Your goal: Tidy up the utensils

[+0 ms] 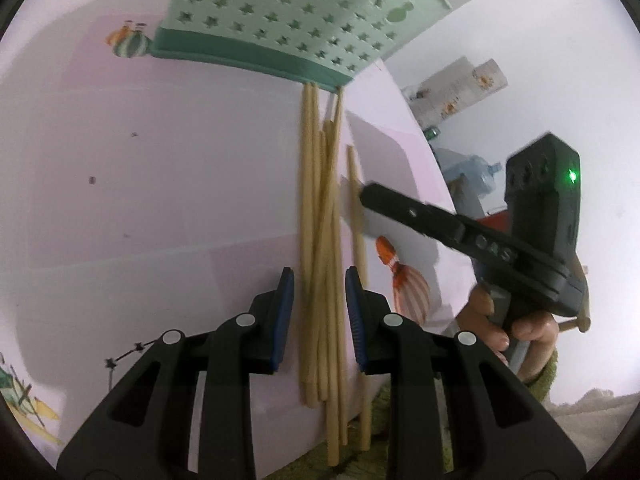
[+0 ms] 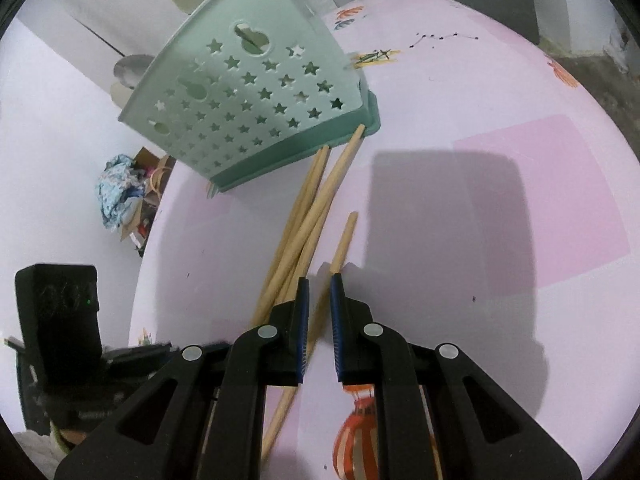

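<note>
A pink table (image 1: 160,160) holds chopsticks (image 1: 320,260) beside a green basket (image 1: 280,12). We hold our left gripper (image 1: 319,308) open around the chopsticks. Our right gripper (image 2: 319,320) is parted around one chopstick (image 2: 343,242), not clamping.

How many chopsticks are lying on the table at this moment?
About 7, though overlap makes this uncertain. A crossed bundle of roughly six chopsticks lies between the left gripper fingers, reaching to the green basket. One separate chopstick lies just right of it.
</note>
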